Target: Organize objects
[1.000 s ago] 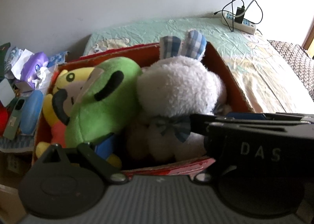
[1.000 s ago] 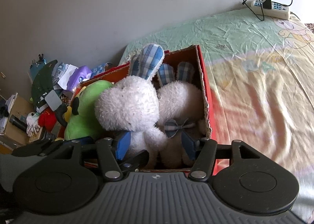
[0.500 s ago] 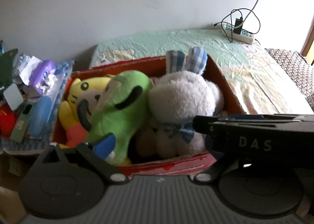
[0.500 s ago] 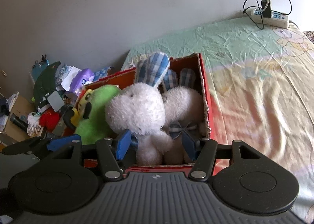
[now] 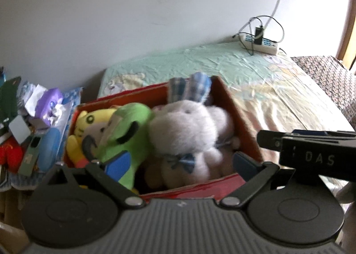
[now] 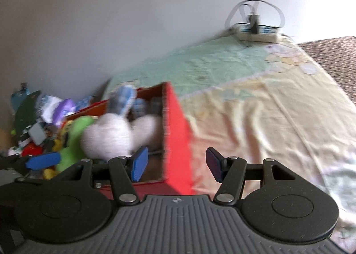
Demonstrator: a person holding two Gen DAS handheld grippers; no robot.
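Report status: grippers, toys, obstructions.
Left hand-held gripper open, empty. Right hand-held gripper open, empty, straddling red box wall. White bunny, green plush boxed. Nothing blocking.

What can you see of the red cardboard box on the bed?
The red cardboard box is open-topped, red outside with brownish-orange inner walls and worn, ragged rims. It sits upright on the pale patterned bedsheet, at the bed's end beside a cluttered pile. It is packed full: a yellow plush toy, a green plush toy and white plush rabbits with blue checked ears lean together inside, heads rising above the rim.
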